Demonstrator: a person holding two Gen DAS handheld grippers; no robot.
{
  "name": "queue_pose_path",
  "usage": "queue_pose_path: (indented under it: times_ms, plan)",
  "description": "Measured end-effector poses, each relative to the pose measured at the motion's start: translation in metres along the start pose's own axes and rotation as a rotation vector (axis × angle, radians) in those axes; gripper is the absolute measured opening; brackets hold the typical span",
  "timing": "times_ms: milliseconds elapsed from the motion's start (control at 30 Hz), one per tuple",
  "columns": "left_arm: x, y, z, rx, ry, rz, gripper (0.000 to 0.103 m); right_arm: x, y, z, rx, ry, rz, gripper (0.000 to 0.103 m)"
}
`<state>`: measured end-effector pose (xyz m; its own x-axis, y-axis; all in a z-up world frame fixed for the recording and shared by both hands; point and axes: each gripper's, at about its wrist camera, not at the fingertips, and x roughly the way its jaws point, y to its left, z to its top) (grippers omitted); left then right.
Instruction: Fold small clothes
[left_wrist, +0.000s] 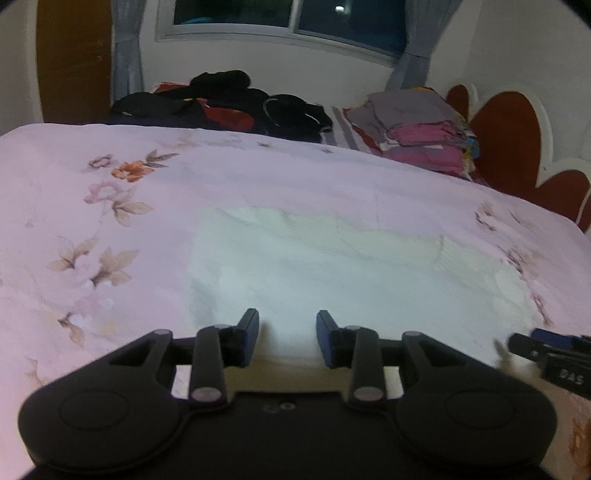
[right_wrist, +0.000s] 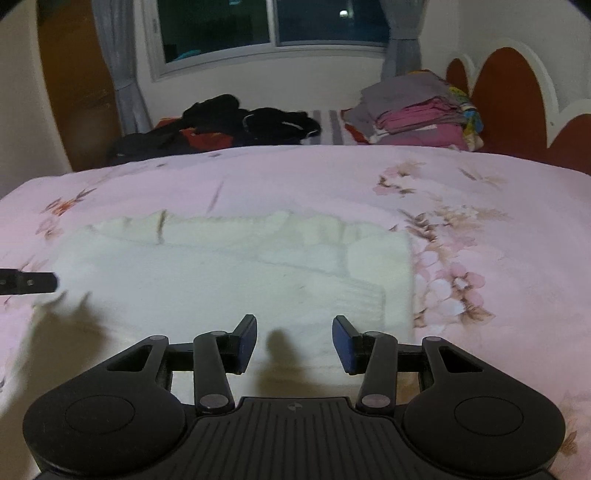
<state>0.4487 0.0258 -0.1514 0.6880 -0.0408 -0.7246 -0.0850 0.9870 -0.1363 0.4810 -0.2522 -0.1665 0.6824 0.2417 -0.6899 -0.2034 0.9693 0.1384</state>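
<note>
On the bed: white garment (right_wrist: 229, 273) lies flat on the pink floral cover (left_wrist: 110, 206), folded, far edge rumpled.
Left tool (left_wrist: 287, 338): spread, pinching nothing.
Right tool (right_wrist: 294, 343): spread, empty.
Hard to see: garment's near edge, hidden behind both tools.
Writing: possibly "DAS", blurred.

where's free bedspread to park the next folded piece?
Free: pink bedspread right of the white garment, and the strip beyond it before the far piles. Crowded: far edge, with the black clothes heap and folded stack.
</note>
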Motion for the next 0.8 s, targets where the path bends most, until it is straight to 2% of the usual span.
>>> queue_pose_path:
  times_ms: [233,500,633,800]
  plan:
    - [0.010,-0.013,-0.016,0.048,0.040,-0.014,0.035,0.003,0.010,-0.007,-0.012,0.015,0.023,0.045]
    - [0.029,-0.012,-0.029,0.069,0.071,0.029,0.037,0.023,-0.009,-0.016,-0.011,0.058,-0.029,0.045]
    - [0.027,-0.014,-0.028,0.073,0.076,0.035,0.036,0.015,-0.013,-0.016,0.001,0.058,-0.041,0.045]
    - [0.021,-0.017,-0.028,0.071,0.077,0.043,0.036,-0.002,0.000,-0.016,-0.006,0.030,0.006,0.045]
